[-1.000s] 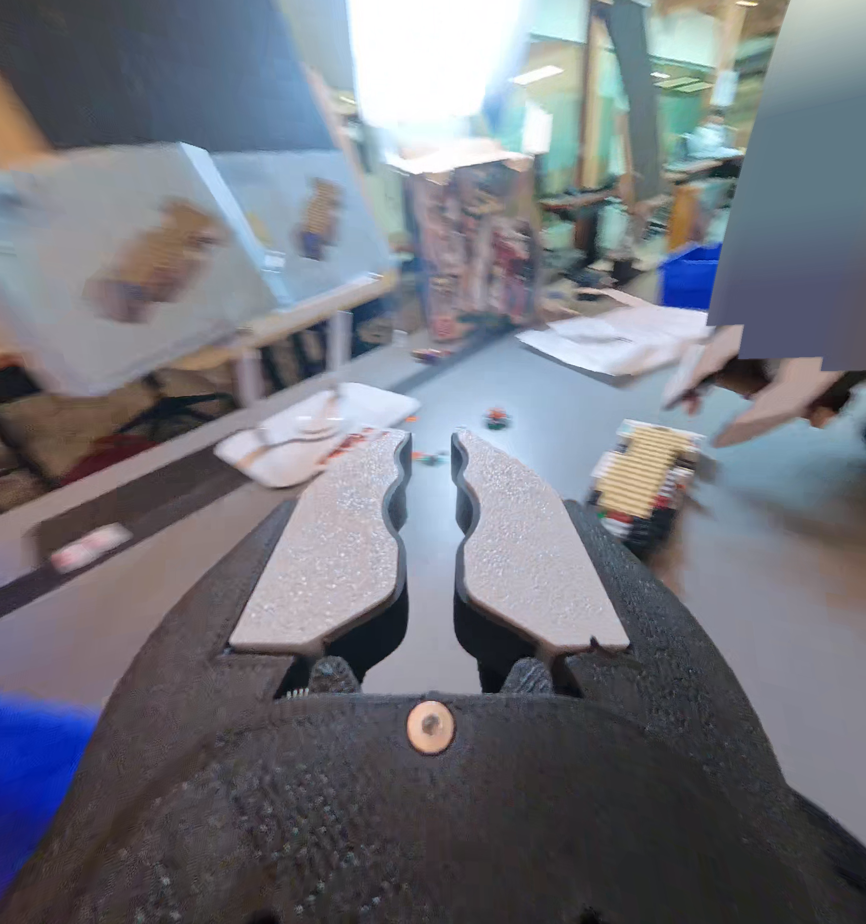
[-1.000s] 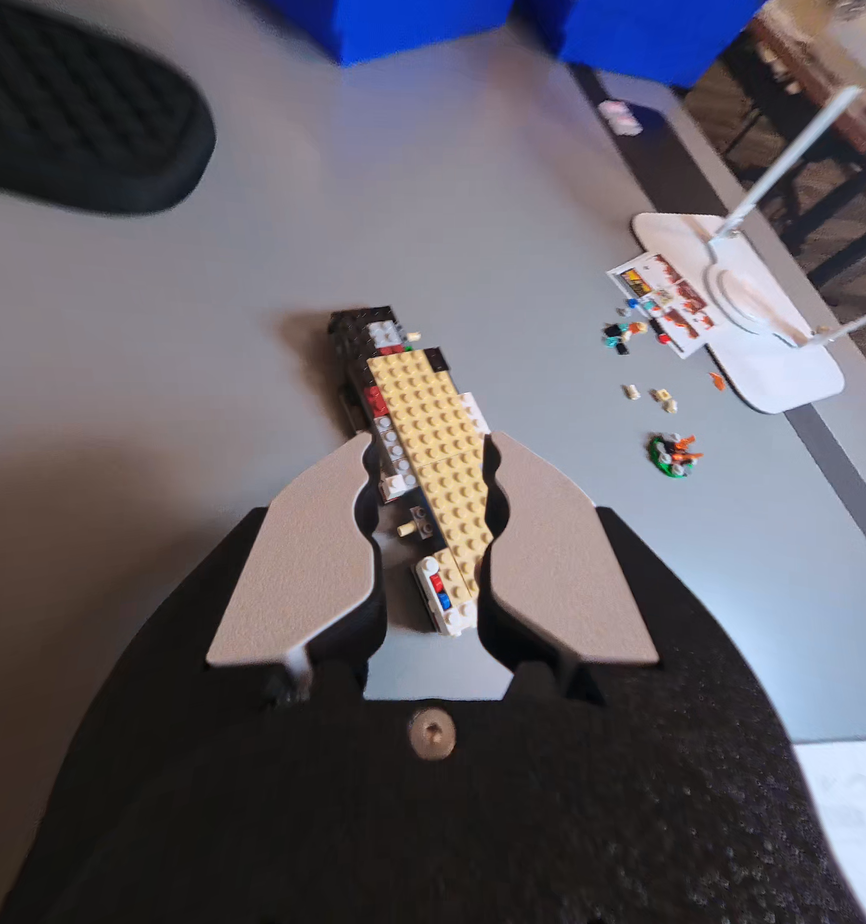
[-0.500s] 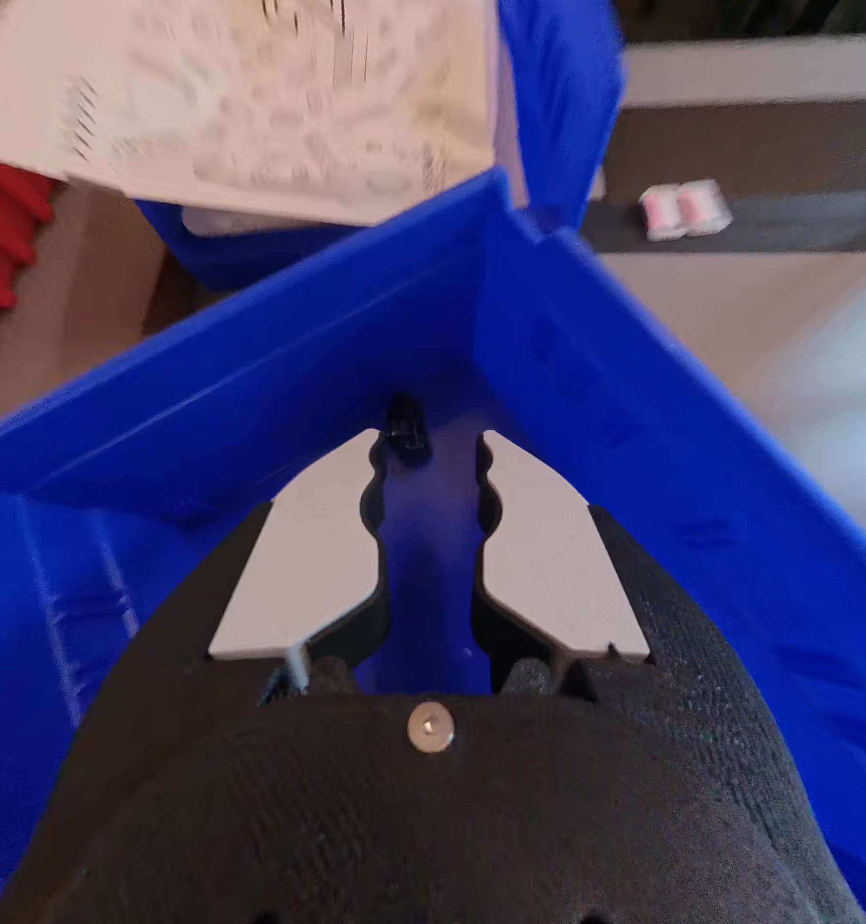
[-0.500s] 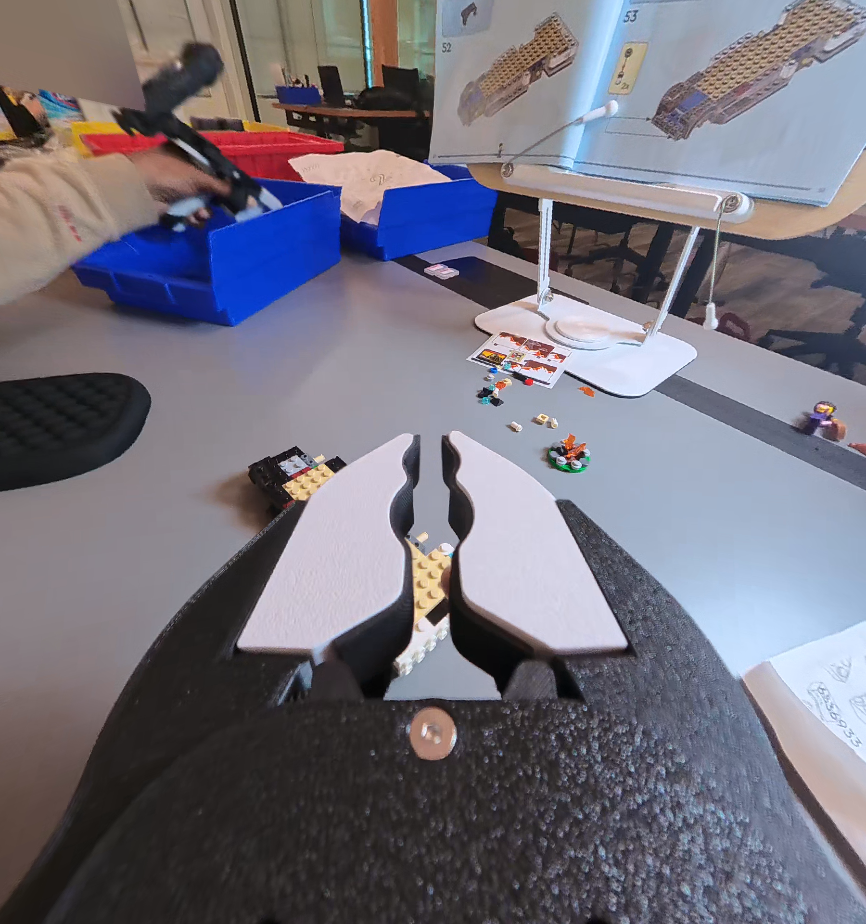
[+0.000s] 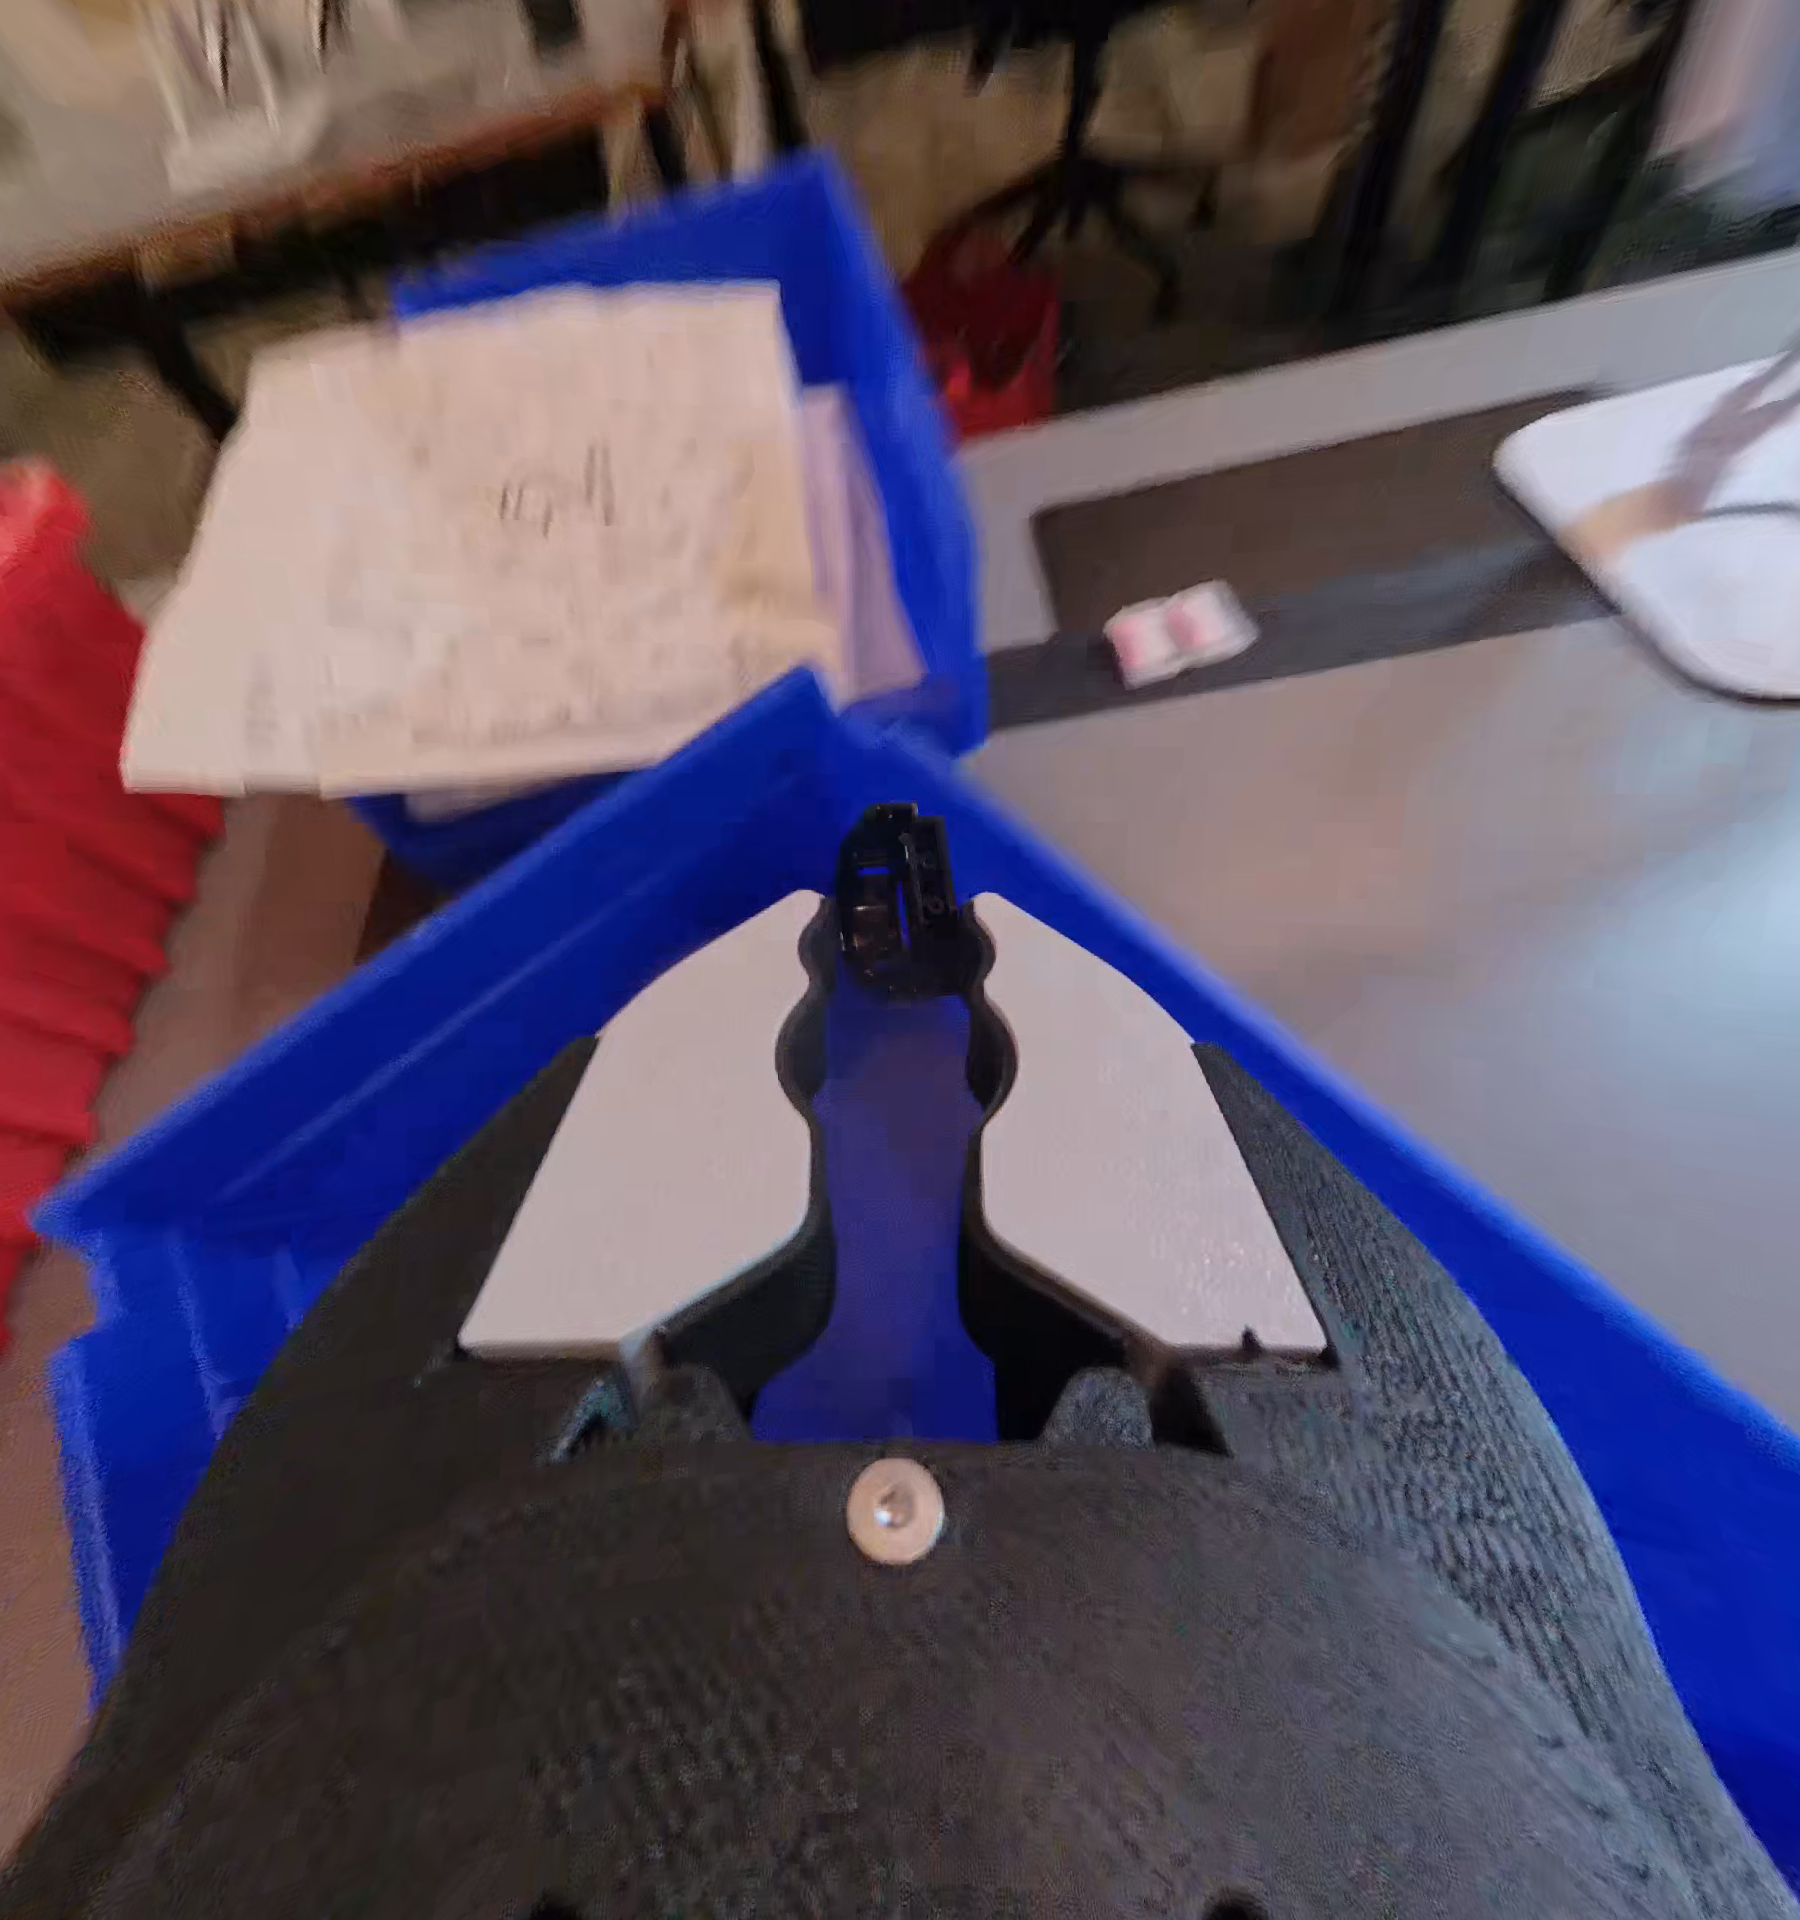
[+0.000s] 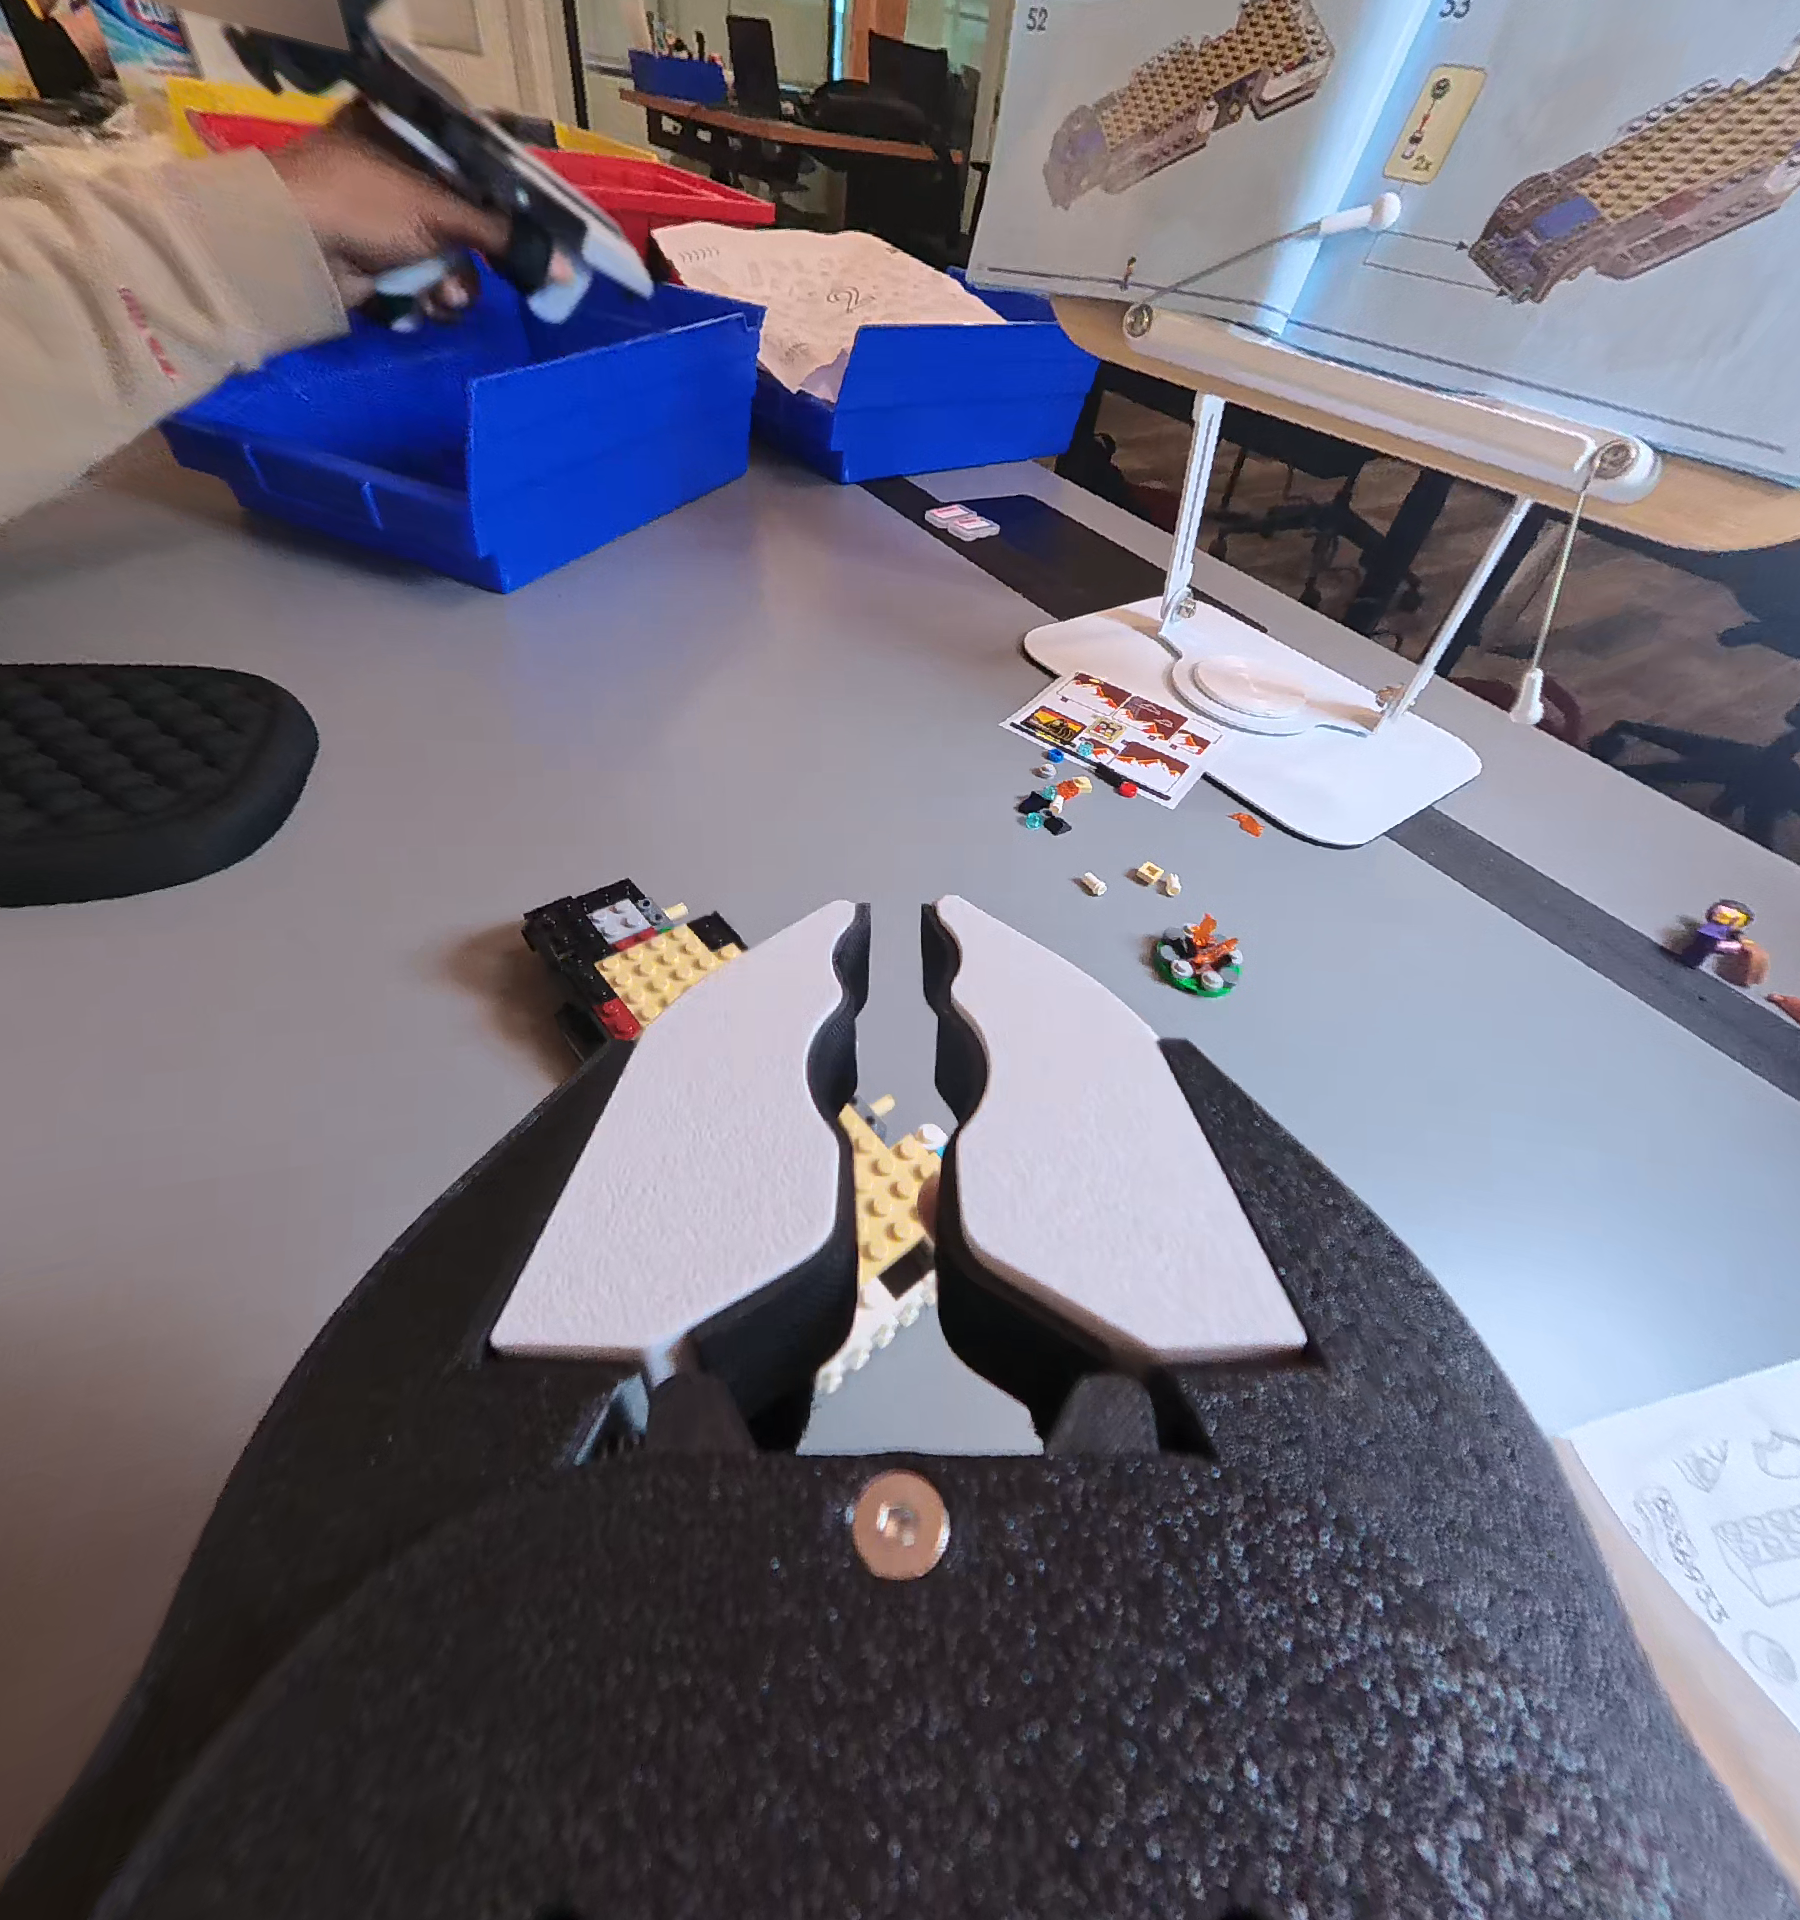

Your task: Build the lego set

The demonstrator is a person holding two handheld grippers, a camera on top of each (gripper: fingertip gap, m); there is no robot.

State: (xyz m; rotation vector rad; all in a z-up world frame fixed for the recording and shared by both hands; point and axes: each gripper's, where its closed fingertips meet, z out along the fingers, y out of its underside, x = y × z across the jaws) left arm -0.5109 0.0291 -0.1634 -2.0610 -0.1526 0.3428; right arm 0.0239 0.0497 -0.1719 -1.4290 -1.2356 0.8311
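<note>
Half a second earlier the left gripper (image 5: 894, 914) had sat deeper in the blue bin (image 5: 605, 997) with its fingers spread and a small black piece lying ahead of them; now I saw it raised toward the bin's corner, tips clenched on that black brick piece (image 5: 896, 894), which stuck up above them. My right gripper (image 6: 896, 914) had barely shifted: it stayed low over the tan brick model (image 6: 657, 971) on the grey table (image 6: 730, 727), fingers nearly together, the model's tan plate showing in the slot further back; I could not tell whether they pinched it. I judged the black piece was held only at its lower end, so a knock against the bin wall could twist it loose. Loose small bricks (image 6: 1067, 795) lay near the white stand (image 6: 1322, 769).
</note>
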